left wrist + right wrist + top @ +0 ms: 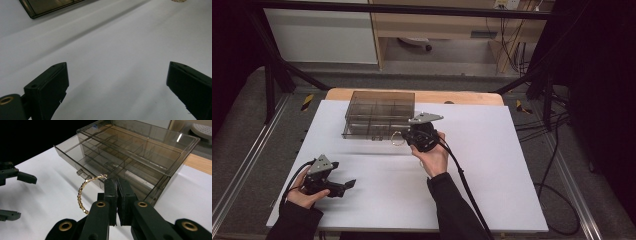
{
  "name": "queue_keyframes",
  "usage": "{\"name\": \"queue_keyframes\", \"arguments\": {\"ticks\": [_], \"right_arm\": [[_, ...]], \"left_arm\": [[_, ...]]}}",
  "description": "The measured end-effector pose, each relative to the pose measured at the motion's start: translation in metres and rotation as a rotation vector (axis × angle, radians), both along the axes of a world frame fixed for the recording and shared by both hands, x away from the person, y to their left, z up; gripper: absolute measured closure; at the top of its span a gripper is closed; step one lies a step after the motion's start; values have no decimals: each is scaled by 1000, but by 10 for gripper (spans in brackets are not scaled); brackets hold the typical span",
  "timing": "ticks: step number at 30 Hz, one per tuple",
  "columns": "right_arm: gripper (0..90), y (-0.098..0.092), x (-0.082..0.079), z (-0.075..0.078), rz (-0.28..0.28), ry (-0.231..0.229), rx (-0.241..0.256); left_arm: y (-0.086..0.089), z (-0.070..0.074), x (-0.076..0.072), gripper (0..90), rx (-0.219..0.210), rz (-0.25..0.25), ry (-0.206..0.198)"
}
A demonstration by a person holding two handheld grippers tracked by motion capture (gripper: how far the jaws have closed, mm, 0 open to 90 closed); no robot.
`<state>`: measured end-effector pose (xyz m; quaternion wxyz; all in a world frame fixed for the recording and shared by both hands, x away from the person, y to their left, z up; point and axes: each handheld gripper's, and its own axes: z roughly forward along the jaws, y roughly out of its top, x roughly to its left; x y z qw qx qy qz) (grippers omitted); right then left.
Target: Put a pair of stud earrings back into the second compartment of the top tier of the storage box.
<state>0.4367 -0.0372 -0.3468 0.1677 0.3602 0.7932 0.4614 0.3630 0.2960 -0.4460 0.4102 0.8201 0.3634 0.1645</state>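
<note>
Black jaws of the right hand-held gripper (117, 195) stand pressed together, pinching one side of a gold beaded hoop bracelet (82, 195). The hoop sticks out to the left of the jaws in the right gripper view, its open end with a thin wire clasp up beside the jaw tips; where it passes between the pads is hidden. In the high view the right hand-held gripper (409, 136) sits just in front of a smoky transparent plastic organiser box with drawers (379, 114), and the bracelet (397, 138) hangs at its left, close to the box's front edge, small and faint there.

The box's lower drawer (82, 162) is pulled out part-way; its small tab handle is just behind the top of the hoop. Whether the bracelet touches the drawer front I cannot tell. Dividers show through the tinted walls, but the compartments' contents are hard to make out.

Well apart, near the front left of the white tabletop (492, 165), the left hand-held gripper (344, 186) rests in the person's left hand with its jaws spread wide and nothing between them. In the left gripper view its jaws frame bare tabletop (112, 62), with a corner of the box (50, 6) cut off at the top edge.
</note>
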Motion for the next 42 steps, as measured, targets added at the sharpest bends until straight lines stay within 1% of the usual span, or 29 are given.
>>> {"name": "queue_keyframes", "arguments": {"ticks": [8,15,27,40,42], "right_arm": [[876,10,6,3,-5,-10,-6],[876,19,11,5,-4,-12,3],[875,35,19,4,-13,-16,1],[875,50,34,5,-39,-27,-2],[875,53,36,4,-41,-26,-10]], "left_arm": [[-1,0,0,39,1,-3,1],[0,0,0,39,0,-2,1],[0,0,0,38,-1,-4,2],[0,0,0,39,-2,-4,2],[0,0,0,39,-2,-4,2]]}}
